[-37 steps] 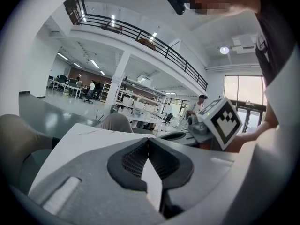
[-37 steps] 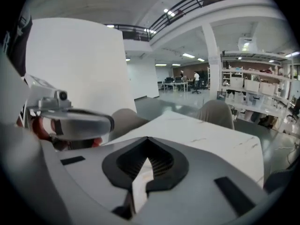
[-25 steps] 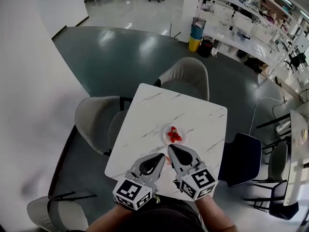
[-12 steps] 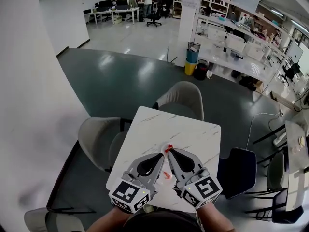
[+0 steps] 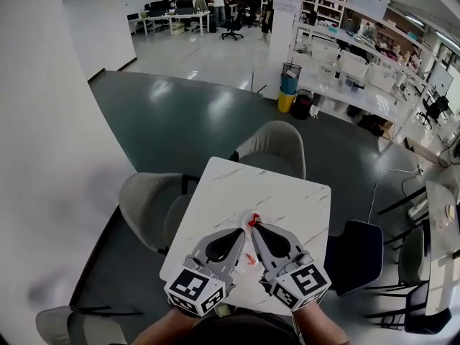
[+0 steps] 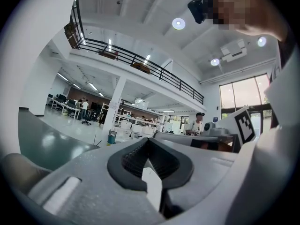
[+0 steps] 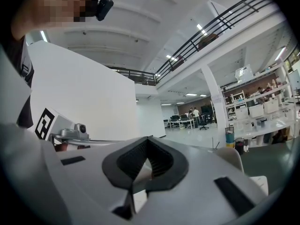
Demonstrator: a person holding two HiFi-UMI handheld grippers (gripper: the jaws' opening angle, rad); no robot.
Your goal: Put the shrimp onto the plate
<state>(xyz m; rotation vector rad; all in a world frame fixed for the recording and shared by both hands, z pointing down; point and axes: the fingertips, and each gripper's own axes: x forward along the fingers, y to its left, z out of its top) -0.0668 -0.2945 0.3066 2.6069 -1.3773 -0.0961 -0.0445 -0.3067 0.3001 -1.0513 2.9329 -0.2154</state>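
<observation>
On the white marble table, red shrimp show just beyond the gripper tips; the plate under them is mostly hidden by the jaws. A small reddish piece lies on the table in the gap between the two gripper bodies. My left gripper and right gripper hover side by side over the near half of the table, tips almost touching. Both are shut with nothing between the jaws. The left gripper and right gripper look level across the room, with no shrimp or plate in their views.
Grey chairs stand at the far side and left side of the table, a dark chair at the right. Around the table is dark glossy floor. Desks, shelves and people are far off in the hall.
The head view has tipped upward and the grippers now cover most of the plate, which was in full view a second ago. Both grippers stay shut and side by side.
</observation>
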